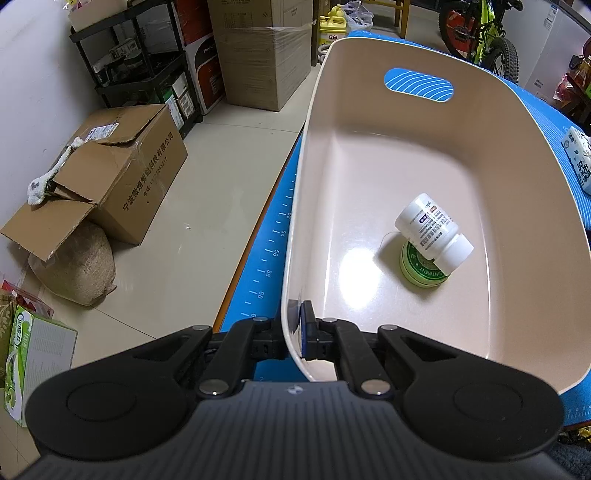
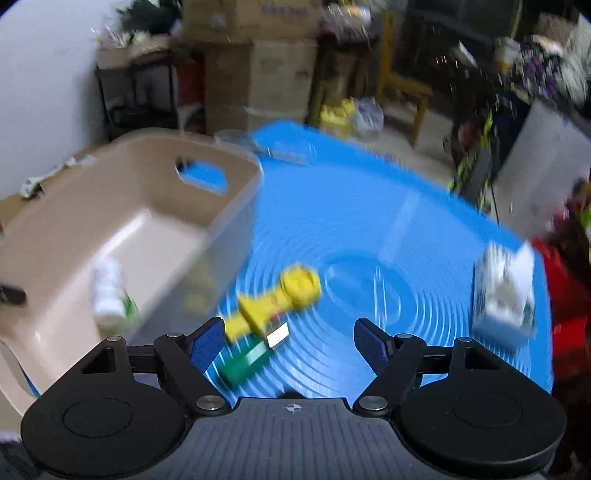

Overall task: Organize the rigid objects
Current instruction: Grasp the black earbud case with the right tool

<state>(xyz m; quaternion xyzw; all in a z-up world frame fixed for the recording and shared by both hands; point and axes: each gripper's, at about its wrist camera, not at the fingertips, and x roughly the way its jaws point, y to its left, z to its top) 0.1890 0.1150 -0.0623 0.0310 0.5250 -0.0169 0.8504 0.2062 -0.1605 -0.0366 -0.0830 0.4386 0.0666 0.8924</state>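
My left gripper [image 1: 297, 332] is shut on the near rim of the beige plastic basket [image 1: 314, 110], one finger inside the wall and one outside. In the basket a white pill bottle [image 1: 432, 232] lies tilted on a green ointment tin [image 1: 421, 273]. In the blurred right wrist view my right gripper [image 2: 291, 343] is open and empty above the blue mat [image 2: 406, 229]. A yellow toy piece [image 2: 280, 295] and a green block with a white end [image 2: 251, 358] lie just ahead of its left finger. The basket [image 2: 110, 206] stands to its left with the bottle [image 2: 107, 291] inside.
A white carton [image 2: 504, 291] stands on the mat at the right and shows in the left wrist view [image 1: 580, 158] too. Cardboard boxes [image 1: 122, 173], a black shelf [image 1: 147, 62] and a sack [image 1: 77, 262] are on the floor left of the table edge. A bicycle [image 1: 484, 33] stands behind.
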